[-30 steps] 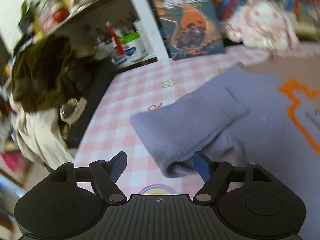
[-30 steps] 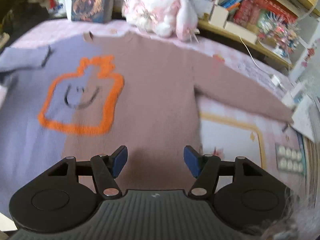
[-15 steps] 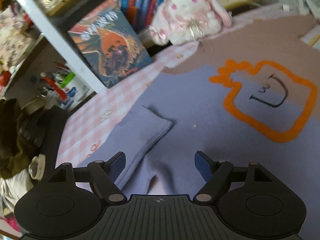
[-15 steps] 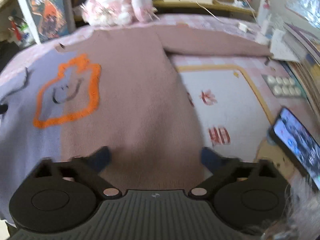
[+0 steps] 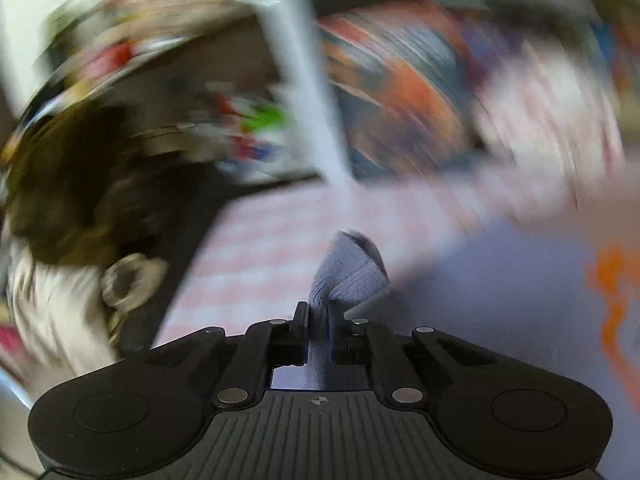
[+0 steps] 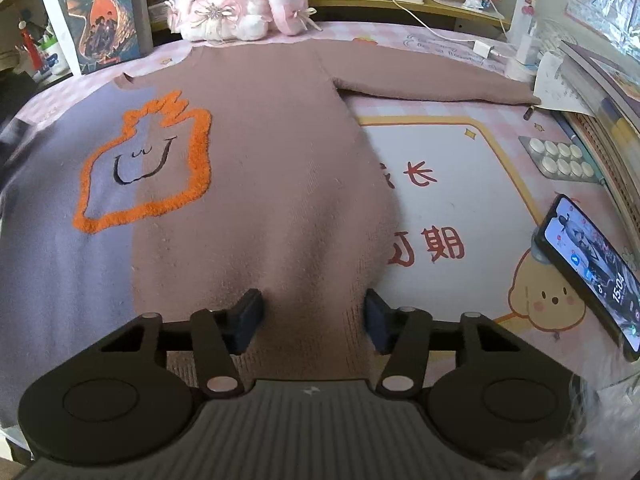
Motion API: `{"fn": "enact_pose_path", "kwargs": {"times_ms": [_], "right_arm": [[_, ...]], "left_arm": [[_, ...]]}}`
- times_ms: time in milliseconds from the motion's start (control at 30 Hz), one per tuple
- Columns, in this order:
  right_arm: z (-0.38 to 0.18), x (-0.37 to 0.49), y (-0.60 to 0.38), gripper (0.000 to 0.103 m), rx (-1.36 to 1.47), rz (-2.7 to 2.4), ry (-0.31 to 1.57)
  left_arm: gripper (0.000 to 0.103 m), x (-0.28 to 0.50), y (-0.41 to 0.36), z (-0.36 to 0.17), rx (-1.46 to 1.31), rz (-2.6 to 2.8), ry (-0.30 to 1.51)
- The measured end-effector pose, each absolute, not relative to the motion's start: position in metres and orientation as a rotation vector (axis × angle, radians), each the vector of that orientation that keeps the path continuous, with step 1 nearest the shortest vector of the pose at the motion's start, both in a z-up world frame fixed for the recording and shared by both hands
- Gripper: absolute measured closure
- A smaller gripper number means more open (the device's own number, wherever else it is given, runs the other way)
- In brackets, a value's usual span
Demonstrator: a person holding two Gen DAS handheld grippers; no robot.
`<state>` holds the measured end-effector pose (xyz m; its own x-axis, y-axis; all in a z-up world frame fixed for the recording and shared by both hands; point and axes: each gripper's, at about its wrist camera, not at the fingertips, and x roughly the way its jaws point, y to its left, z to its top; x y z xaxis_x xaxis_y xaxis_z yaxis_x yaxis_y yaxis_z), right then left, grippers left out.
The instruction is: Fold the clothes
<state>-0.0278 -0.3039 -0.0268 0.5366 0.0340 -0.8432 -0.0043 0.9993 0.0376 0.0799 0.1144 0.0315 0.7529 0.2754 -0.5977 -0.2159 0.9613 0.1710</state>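
Left wrist view: badly blurred all round, only the left gripper (image 5: pixel 319 314) and its catch sharp. Jaws closing, already pinched on the lilac cuff (image 5: pixel 349 270) of the sweater (image 5: pixel 500 300), a bunched tuft standing up past the tips. Lilac body spread to the right over the pink checked mat (image 5: pixel 264 248). Dark clothes pile (image 5: pixel 68 192) off the table's left edge. Likely trouble: grip only on a small knot of knit, so a quick swing could slip it free or drag the whole sweater askew; a wide sweep left could brush the pile.

Right wrist view: right gripper (image 6: pixel 314 314) low over the brown hem (image 6: pixel 308 320), jaws closing, fabric between them but pads not yet pressing on it. Sweater flat, brown sleeve (image 6: pixel 436 84) stretched right, plush rabbit (image 6: pixel 236 0) beyond the collar. Phone (image 6: pixel 588 264) propped near the right edge, pill pack (image 6: pixel 560 160) beside it. Likely trouble: only a top layer caught, leaving a crooked fold; sleeve swept inward could topple the phone or snag the pills.
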Motion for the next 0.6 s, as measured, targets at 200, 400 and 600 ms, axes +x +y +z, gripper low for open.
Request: {"fn": "enact_pose_path", "kwargs": {"times_ms": [200,400,600], "right_arm": [[-0.027,-0.026,-0.301,0.052,0.030,0.011,1.006],[-0.026,-0.022,-0.295,0.053,0.045,0.023,1.029],[-0.023,-0.022,-0.273,0.055,0.095,0.129,1.060]], "left_arm": [[0.096,0.024,0.230,0.051,-0.206,0.423,0.614],[0.100,0.021,0.256,0.043,-0.281,0.477,0.565],[0.091,0.032,0.264,0.068,-0.247,0.567,0.532]]}}
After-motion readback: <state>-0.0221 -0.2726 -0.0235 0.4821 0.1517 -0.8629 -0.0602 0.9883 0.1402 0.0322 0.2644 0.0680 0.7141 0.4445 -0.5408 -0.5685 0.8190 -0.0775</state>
